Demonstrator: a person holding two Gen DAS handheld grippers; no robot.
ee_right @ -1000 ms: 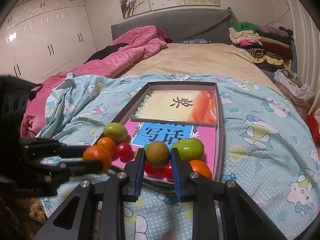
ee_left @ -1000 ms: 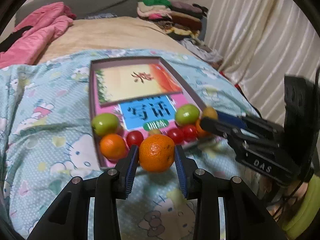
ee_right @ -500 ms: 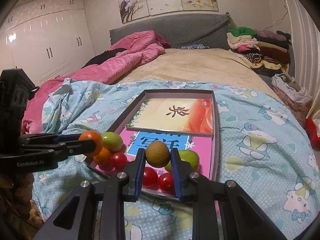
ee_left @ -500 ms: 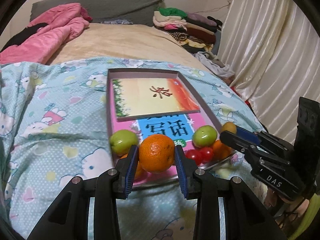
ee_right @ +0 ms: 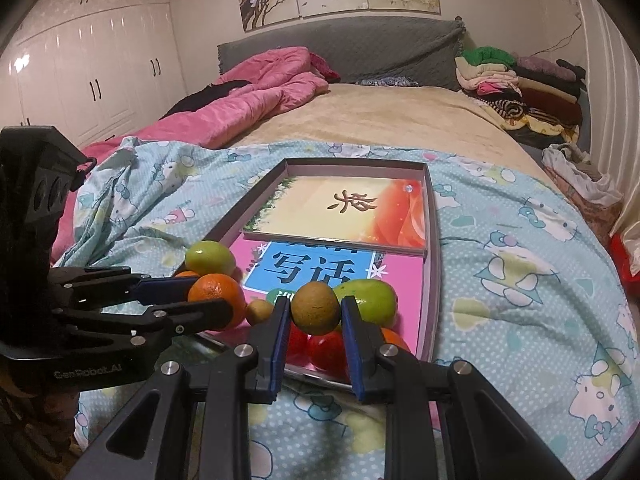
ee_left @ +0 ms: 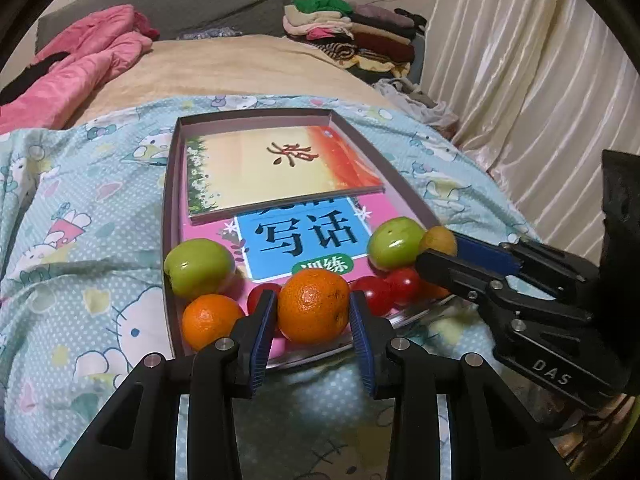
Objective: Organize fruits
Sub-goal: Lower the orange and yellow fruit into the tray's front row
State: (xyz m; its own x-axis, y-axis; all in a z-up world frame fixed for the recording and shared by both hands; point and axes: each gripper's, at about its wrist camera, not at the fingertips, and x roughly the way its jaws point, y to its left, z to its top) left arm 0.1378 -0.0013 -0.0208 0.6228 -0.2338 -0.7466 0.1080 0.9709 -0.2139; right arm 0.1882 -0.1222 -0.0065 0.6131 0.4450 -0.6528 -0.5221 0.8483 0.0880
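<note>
Pink bedding is bunched at the far left of the bed, and a pale blue cartoon quilt covers the near end. On that quilt lies a shallow grey box with two books in it, a cream and orange book lying over the far edge of a pink book.

Along the box's near end, from the left, I see a green fruit, then a small orange in front of it, with a red tomato just beside.

My left jaws are closed on a larger orange, one blue pad pressed to each side of it, and it sits over the near edge of the box.

Right of that lie two more red tomatoes and a second green fruit.

My right jaws are clamped tight on a brown fruit, held above the tomatoes at the right end of the row. A smaller brown fruit lies in the box between my two sets of jaws.

A pile of folded clothes and a pale curtain fill the far right.
</note>
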